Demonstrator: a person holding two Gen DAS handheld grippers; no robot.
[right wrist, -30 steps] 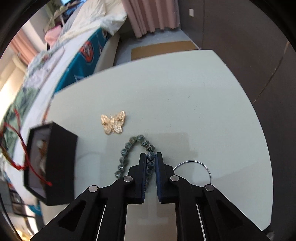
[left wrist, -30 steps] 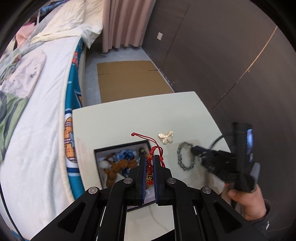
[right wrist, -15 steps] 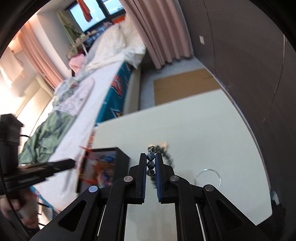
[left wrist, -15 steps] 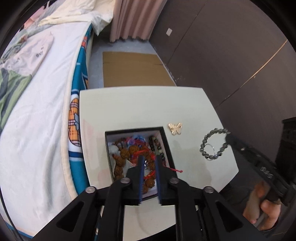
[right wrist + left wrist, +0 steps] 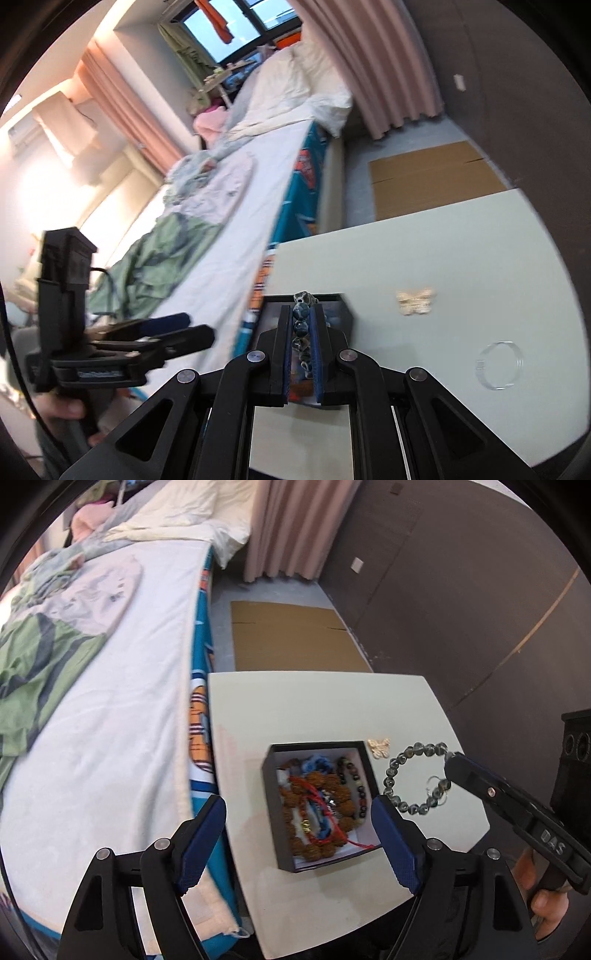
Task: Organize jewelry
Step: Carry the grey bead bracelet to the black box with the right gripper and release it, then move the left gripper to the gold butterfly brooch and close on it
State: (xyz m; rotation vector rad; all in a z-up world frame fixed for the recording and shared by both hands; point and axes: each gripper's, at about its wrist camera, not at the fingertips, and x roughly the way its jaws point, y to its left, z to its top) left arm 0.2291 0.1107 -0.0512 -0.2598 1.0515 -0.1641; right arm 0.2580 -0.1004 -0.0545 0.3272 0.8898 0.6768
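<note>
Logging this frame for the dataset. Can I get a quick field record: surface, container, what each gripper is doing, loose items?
surface: white table beside a bed
container: black box, open, holding beaded bracelets and a red cord charm
left gripper: jaws opening, nothing between them, above the box
right gripper: shut on grey bead bracelet, lifted off the table
loose on table: gold butterfly clip, clear ring
</note>
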